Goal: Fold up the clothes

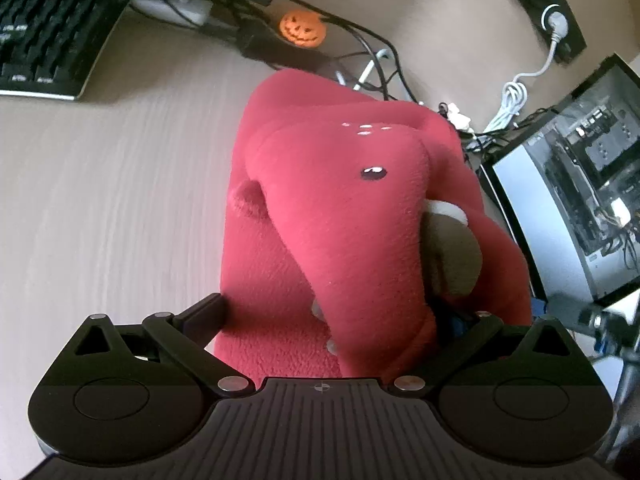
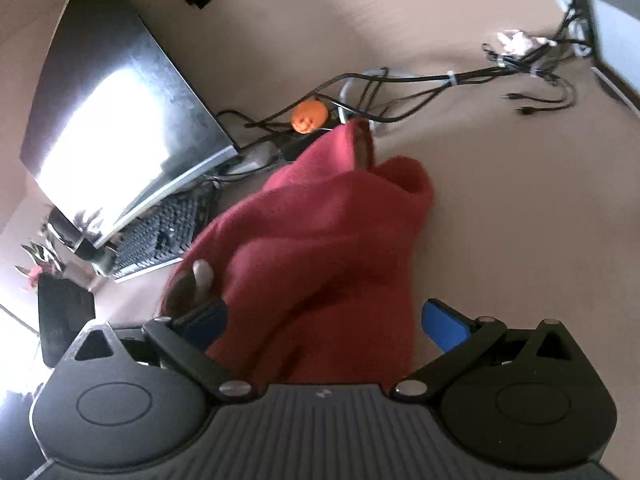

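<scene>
Nearest to us, at the bottom of each frame, sits a ribbed black claw body with two round hubs. Our left claw (image 1: 320, 316) has red fleece filling the gap; its left finger (image 1: 206, 314) shows beside the cloth, the other is hidden behind the fabric, so we cannot tell whether it is clamped. Our right claw (image 2: 324, 320) stands wide, its blue pads (image 2: 444, 326) on either side of the cloth bulk, and whether they press it we cannot tell.

The red fleece garment (image 1: 320, 200) fills the middle of both frames — a bunched, lifted mass with a dark button (image 1: 374, 173) and a tan patch at its right side in the left view.

Beneath it lies a pale wood-grain worktop (image 1: 112, 200). Upper left in the left view is a black keyboard (image 1: 44, 36); an orange pumpkin toy (image 1: 302, 29) sits top centre among black cables (image 2: 420, 84). An open computer case (image 1: 576, 184) stands at the right edge. In the right view a dark monitor (image 2: 116, 128) leans across the upper left, glare on its screen.
</scene>
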Available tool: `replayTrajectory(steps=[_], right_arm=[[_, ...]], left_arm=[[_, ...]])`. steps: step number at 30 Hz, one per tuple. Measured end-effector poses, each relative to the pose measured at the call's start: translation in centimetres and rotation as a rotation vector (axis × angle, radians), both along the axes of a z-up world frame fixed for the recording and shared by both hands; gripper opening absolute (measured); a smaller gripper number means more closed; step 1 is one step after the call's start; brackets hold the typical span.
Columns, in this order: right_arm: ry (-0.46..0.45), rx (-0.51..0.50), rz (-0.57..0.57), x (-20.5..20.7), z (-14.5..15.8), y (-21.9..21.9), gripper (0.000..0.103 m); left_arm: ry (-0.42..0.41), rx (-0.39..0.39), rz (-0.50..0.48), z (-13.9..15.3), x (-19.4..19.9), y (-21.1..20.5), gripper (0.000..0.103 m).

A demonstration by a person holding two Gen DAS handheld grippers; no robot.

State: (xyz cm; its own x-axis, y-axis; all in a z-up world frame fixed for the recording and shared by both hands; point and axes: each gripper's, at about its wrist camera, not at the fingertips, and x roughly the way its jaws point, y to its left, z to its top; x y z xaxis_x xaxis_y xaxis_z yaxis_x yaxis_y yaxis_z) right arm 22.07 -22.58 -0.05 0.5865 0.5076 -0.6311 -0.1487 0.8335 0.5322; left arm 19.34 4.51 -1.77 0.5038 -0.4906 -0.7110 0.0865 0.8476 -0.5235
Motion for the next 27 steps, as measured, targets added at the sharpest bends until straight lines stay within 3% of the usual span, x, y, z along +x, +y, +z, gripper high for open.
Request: replayTrajectory(steps=[3,5,7,11,17,21,23,27], right_arm=[[0.022,-0.029,0.015,1.9,-0.7,1.7,0.103],[0.087,-0.028,0.018,3.5,-1.9,2.1,0.103],[0.14,0.012,0.012,3.9,-3.1,2.0,0.103],[0.152,0.054,0.038,3.7,-3.7,1.1,0.103],[0.238,0.196,0.033,3.5,-6.1,-0.1,0.103],[0.209,0.178,0.049,3.6,-5.0,-0.3,0.103],[0.161,0.135,0.069,3.7,-3.5,-0.2,0.103],[0.15,0.087,0.103,5.0,-2.7,0.5,0.103]], left_arm=[[0.007,-0.007,0.015,-0.3,0.1,0.1,0.103],[0.018,-0.017,0.03,-0.5,0.2,0.3,0.103],[0.022,-0.027,0.042,-0.5,0.3,0.5,0.103],[-0.007,-0.041,0.047,0.7,0.2,1.3,0.103],[-0.013,-0.05,0.016,1.1,1.7,1.7,0.103],[0.02,-0.018,-0.03,0.0,2.9,0.8,0.103],[0.038,-0.039,-0.027,-0.6,3.2,0.9,0.103],[0.047,-0.091,-0.009,-1.4,3.4,1.3,0.103]])
